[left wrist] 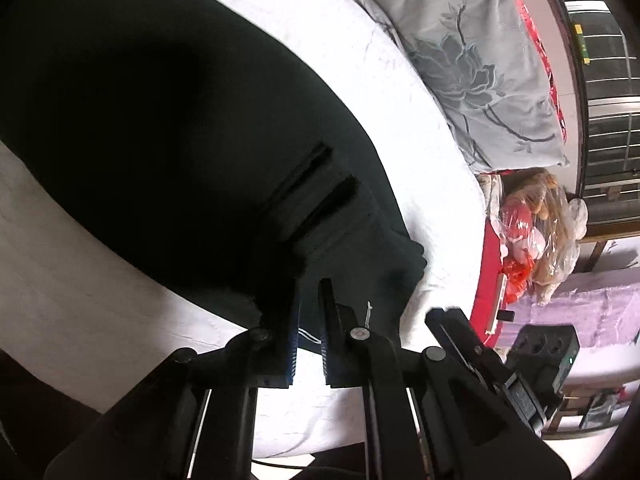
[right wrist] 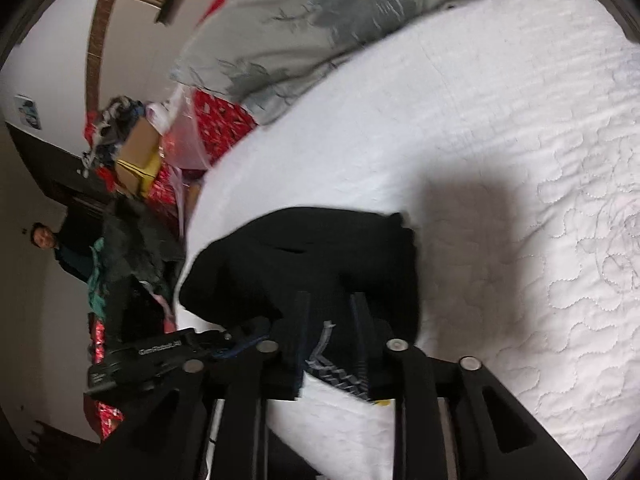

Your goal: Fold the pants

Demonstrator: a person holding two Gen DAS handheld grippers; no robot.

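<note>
Two claws, left point(left wrist: 309, 292) and right point(right wrist: 331, 304), each clenched on black pants point(left wrist: 160, 120) stretching lengthwise away.

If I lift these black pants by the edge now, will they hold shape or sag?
Probably sag: the black pants drape limply over the white quilt, with soft creases. Likely light; each claw, left claw and right claw, pinches one edge. The quilted texture may drag the fabric.

Black pants point(left wrist: 160, 128) cut off at 9 to 11 o'clock in left wrist view. Fabric between left gripper point(left wrist: 309, 292) fingers too dark to resolve. Right gripper point(right wrist: 330, 300) grip on pants point(right wrist: 320, 252) obscured by blur. Clutter point(right wrist: 128, 152) at 9 o'clock smeared, unidentifiable.
</note>
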